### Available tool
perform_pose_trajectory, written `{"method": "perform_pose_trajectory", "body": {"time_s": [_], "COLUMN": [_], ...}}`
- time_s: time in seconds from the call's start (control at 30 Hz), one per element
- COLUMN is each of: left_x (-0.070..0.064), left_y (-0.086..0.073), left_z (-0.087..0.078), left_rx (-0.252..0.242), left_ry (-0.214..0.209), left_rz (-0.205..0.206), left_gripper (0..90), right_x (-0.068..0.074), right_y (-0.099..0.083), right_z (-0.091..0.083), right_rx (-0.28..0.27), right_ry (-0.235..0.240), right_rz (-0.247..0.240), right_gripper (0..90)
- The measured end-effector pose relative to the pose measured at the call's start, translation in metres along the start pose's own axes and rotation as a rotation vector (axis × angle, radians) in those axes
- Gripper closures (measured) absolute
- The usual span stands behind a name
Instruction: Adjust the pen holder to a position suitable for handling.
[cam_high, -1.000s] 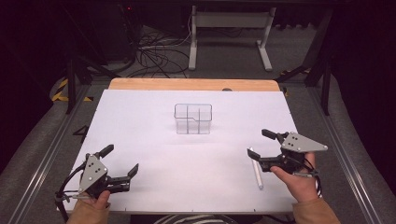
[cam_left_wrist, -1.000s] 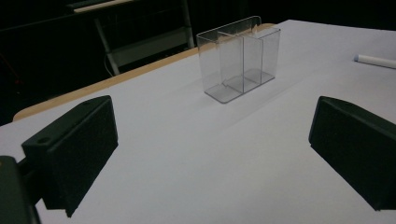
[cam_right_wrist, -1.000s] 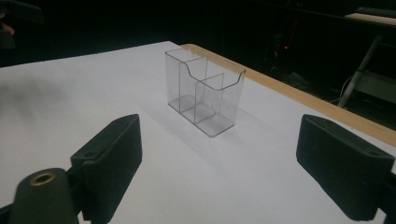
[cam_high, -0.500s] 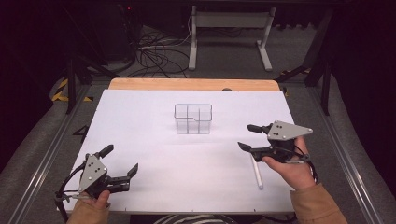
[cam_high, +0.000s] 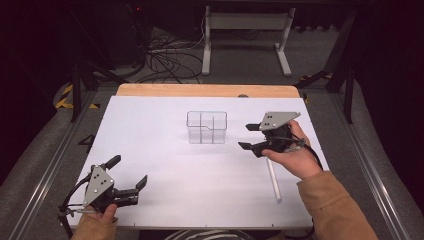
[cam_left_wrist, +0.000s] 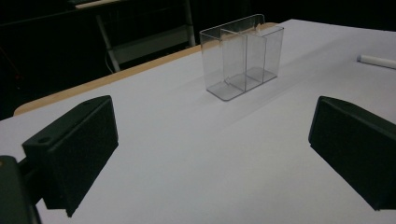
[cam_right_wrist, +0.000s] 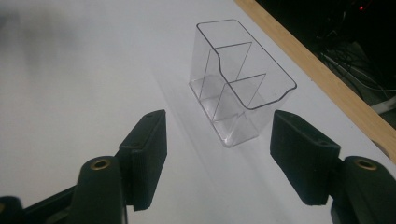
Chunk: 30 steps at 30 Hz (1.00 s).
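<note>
A clear plastic organiser (cam_high: 206, 127) with several compartments stands upright near the middle of the white table (cam_high: 165, 165). My right gripper (cam_high: 249, 136) hovers just to its right, open, nothing between its jaws; in the right gripper view the organiser (cam_right_wrist: 236, 84) sits just ahead of the black fingers (cam_right_wrist: 147, 154). A white tube (cam_high: 273, 181) lies on the table under the right hand. My left gripper (cam_high: 128, 172) rests open at the near left corner, far from the organiser (cam_left_wrist: 241, 56).
A wooden strip (cam_high: 205, 90) runs along the table's far edge. Beyond it are a metal stand (cam_high: 245, 35) and loose cables (cam_high: 165, 55) on the floor. In the left gripper view the white tube's end (cam_left_wrist: 376, 61) lies at the right.
My right gripper has moved left and away from me, from beside the white tube toward the organiser. The left gripper has stayed still.
</note>
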<state>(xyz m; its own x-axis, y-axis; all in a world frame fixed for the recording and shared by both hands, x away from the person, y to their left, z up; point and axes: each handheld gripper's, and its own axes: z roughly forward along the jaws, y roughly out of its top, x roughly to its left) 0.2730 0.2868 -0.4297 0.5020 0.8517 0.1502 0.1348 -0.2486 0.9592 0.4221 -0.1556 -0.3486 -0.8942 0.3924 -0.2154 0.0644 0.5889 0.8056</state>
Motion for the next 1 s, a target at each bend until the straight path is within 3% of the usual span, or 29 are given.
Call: {"method": "perform_pose_trajectory", "body": {"time_s": [0.17, 0.33, 0.63, 1.0], "left_x": [0.000, 0.001, 0.002, 0.003], "left_y": [0.000, -0.001, -0.002, -0.002], "left_z": [0.001, 0.002, 0.002, 0.003], "left_rx": [0.000, 0.001, 0.002, 0.002], "left_ry": [-0.004, -0.007, -0.012, -0.019], "left_rz": [0.000, -0.001, -0.008, -0.013], "left_gripper": [2.2, 2.2, 2.2, 2.3], "right_x": [-0.007, -0.014, -0.021, -0.031], "right_y": [0.010, 0.022, 0.037, 0.037], "right_z": [0.016, 0.033, 0.059, 0.087], "right_rx": [0.059, 0.089, 0.151, 0.173], "right_ry": [0.047, 0.042, 0.045, 0.089], "right_rz": [-0.016, -0.044, -0.111, -0.094], "right_gripper": [40.0, 35.9, 36.6, 36.0]}}
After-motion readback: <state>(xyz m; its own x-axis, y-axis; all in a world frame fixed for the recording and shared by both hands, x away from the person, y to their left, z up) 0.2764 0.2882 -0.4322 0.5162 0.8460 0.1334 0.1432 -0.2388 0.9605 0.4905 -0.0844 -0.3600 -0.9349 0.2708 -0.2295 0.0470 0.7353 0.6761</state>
